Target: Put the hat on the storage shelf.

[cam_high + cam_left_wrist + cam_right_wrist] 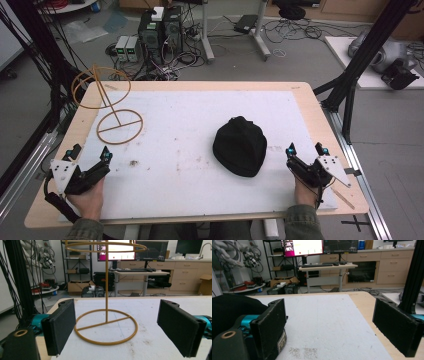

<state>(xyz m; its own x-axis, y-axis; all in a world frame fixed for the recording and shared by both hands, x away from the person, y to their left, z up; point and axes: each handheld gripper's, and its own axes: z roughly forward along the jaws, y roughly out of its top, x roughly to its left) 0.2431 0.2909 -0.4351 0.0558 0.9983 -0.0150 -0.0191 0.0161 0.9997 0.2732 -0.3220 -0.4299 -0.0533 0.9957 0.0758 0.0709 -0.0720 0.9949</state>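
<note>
We see the left tongs (91, 154) at the near-left corner of the tabletop (65, 145), jaws spread wide, nothing between them. Right tongs (305, 149) at the near-right edge, jaws also wide apart and empty. A hand (87, 197) grips each from below, green sleeves at the bottom edge.

White mat (185, 150) covers most of the tabletop, with scuffs and small dirt specks.

Black beanie (240, 146) lies on the mat right of centre, near the right tongs and just to their left, not touching. In the right gripper view we see the beanie (229, 307) as a dark mound at far left, behind the left jaw and outside the gap. Bare mat between those jaws.

Wire stand (112, 107) sits at the far-left of the mat: round base ring with a crossbar, thin upright post, second ring on top. Gold/ochre colour. It stands ahead of the left tongs, clearly apart. In the left gripper view we see the stand (106, 326) upright and roughly centred between the jaws but farther out on the mat; the jaws don't reach it.

Beanie and stand are well apart, stand far-left, beanie right of centre.

Beyond the tabletop we see PC towers (160, 27) and loose cables on the floor, and black frame struts (372, 42) at the right.
</note>
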